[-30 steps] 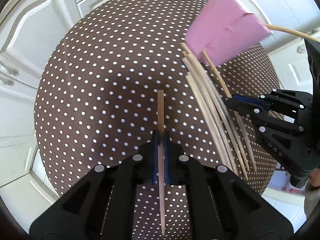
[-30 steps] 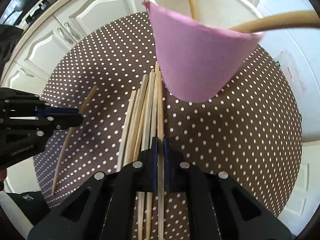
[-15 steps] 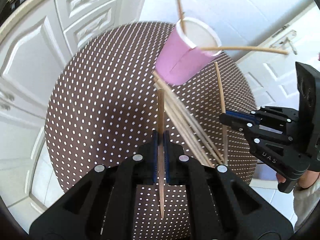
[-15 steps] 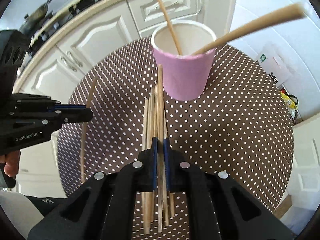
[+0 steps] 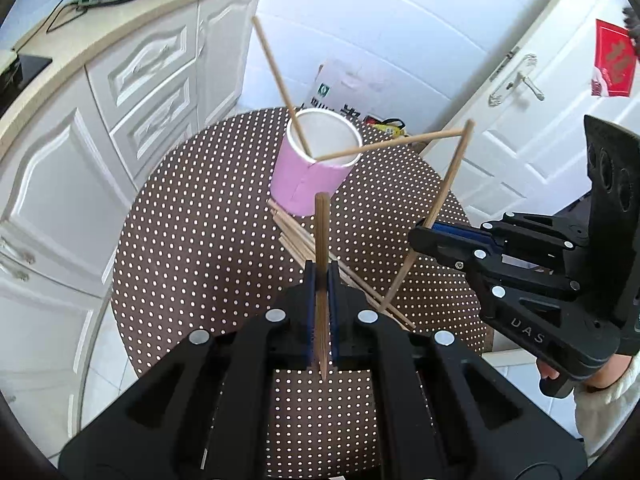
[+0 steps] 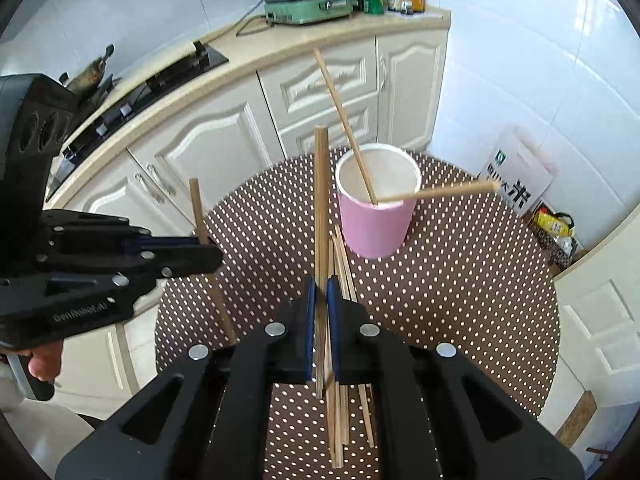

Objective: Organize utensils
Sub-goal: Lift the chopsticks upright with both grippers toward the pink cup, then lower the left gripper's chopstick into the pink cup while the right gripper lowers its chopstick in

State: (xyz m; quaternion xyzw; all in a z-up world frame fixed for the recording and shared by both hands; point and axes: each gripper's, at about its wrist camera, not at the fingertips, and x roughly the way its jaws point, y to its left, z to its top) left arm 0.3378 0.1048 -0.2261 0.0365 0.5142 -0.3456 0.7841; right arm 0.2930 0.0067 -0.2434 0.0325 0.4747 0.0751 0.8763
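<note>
A pink paper cup (image 5: 310,176) (image 6: 376,224) stands on the round brown polka-dot table (image 5: 192,248) (image 6: 460,292) with two wooden chopsticks leaning out of it. Several loose chopsticks (image 5: 312,252) (image 6: 340,400) lie on the cloth in front of the cup. My left gripper (image 5: 321,280) (image 6: 208,252) is shut on one chopstick (image 5: 321,240) (image 6: 200,216), held above the table. My right gripper (image 6: 319,292) (image 5: 420,236) is shut on another chopstick (image 6: 320,200) (image 5: 448,188), also lifted off the cloth.
White cabinets (image 5: 120,92) and a counter with a green appliance (image 6: 308,0) and bottles stand behind the table. A white door (image 5: 520,120) is on the right in the left wrist view. Bags (image 6: 556,224) sit on the floor beyond the table.
Both grippers have risen from the table, each carrying its chopstick up. The cup and the loose pile now look smaller and farther below.
</note>
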